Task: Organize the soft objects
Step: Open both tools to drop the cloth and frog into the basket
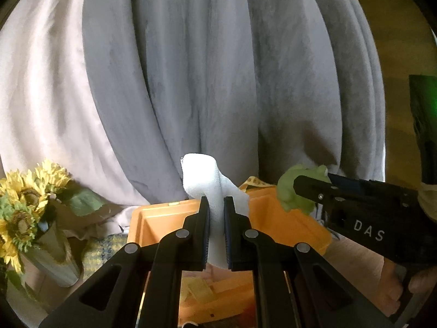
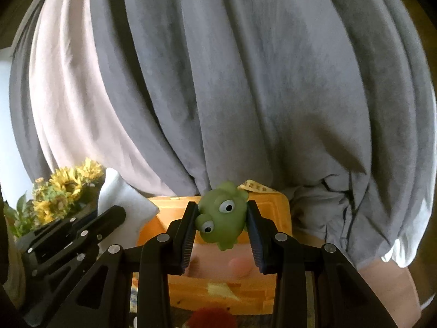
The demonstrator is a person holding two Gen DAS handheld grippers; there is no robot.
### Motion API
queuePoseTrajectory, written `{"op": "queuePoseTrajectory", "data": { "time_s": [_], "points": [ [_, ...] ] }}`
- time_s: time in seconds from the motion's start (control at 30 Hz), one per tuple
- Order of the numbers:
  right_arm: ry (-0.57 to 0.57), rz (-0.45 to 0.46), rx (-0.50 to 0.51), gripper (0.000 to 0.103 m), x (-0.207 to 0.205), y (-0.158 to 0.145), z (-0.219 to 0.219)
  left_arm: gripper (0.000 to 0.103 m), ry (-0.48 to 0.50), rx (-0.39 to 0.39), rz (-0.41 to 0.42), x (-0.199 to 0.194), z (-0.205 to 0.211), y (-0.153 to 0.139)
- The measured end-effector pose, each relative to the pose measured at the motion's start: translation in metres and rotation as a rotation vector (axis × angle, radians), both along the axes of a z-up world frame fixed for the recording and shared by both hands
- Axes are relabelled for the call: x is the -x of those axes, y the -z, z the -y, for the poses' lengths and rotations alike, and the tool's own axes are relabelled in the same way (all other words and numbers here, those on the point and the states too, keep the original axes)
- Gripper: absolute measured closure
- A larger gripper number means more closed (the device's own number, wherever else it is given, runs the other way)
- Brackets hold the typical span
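- left wrist view: the left gripper (image 1: 216,205) is clamped on a white cloth (image 1: 203,176); its blue-padded jaws pinch the fabric, which rises above the fingertips and folds over.
- the cloth hangs over the near part of the orange bin (image 1: 275,213), in front of the bin's back rim.
- the right gripper (image 1: 296,191), black and marked "das", comes in from the right of the bin, clamped on a green frog toy (image 1: 289,191) above the bin's right rim.
- right wrist view: the right gripper (image 2: 221,207) squeezes the frog toy (image 2: 220,214) between both pads; the frog lies tilted, eyes toward the camera, above the orange bin (image 2: 273,210).
- the left gripper (image 2: 117,210) and the white cloth (image 2: 120,194) sit at the bin's left edge.
- yellow pieces (image 2: 218,291) lie inside the bin, a red object (image 2: 210,318) shows just below its near wall.
- sunflowers (image 1: 24,199) in a vase stand left of the bin; grey curtains (image 1: 204,68) hang behind it.
- a yellow printed tape (image 2: 256,187) peeks over the bin's back rim.
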State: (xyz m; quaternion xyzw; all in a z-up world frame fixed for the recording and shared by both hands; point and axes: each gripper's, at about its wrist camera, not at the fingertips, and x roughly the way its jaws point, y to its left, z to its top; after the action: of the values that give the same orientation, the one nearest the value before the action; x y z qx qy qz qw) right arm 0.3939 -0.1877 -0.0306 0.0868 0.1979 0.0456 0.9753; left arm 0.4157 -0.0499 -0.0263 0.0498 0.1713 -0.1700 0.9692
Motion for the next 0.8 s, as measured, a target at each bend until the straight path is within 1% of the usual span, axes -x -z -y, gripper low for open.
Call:
{"op": "queuePoseTrajectory", "data": {
  "time_s": [0.17, 0.37, 0.4, 0.47, 0.57, 0.63, 0.73, 0.77, 0.8],
  "points": [
    [-0.008, -0.053, -0.022, 0.066, -0.031, 0.014, 0.009, 0.092, 0.002, -0.045, -0.038, -0.024, 0.01, 0.014],
    [-0.003, -0.11, -0.008, 0.066, -0.056, 0.027, 0.013, 0.091, 0.007, -0.079, -0.138, -0.052, 0.021, 0.034],
    [0.0, -0.129, -0.003, 0.066, -0.06, 0.031, 0.014, 0.091, 0.005, -0.097, -0.16, -0.057, 0.024, 0.038],
    [-0.003, -0.156, 0.002, 0.066, -0.068, 0.037, 0.015, 0.091, 0.002, -0.106, -0.178, -0.063, 0.025, 0.044],
    [0.001, -0.191, 0.001, 0.066, -0.079, 0.045, 0.019, 0.084, -0.005, -0.116, -0.214, -0.07, 0.027, 0.051],
    [0.001, -0.211, -0.003, 0.066, -0.083, 0.049, 0.02, 0.074, -0.014, -0.117, -0.228, -0.074, 0.027, 0.054],
    [0.005, -0.212, -0.008, 0.066, -0.086, 0.052, 0.021, 0.068, -0.022, -0.121, -0.24, -0.075, 0.025, 0.056],
    [0.003, -0.209, -0.004, 0.065, -0.087, 0.051, 0.021, 0.063, -0.027, -0.124, -0.241, -0.076, 0.024, 0.057],
    [0.003, -0.207, 0.0, 0.061, -0.087, 0.051, 0.02, 0.055, -0.035, -0.124, -0.239, -0.076, 0.023, 0.056]
  ]
}}
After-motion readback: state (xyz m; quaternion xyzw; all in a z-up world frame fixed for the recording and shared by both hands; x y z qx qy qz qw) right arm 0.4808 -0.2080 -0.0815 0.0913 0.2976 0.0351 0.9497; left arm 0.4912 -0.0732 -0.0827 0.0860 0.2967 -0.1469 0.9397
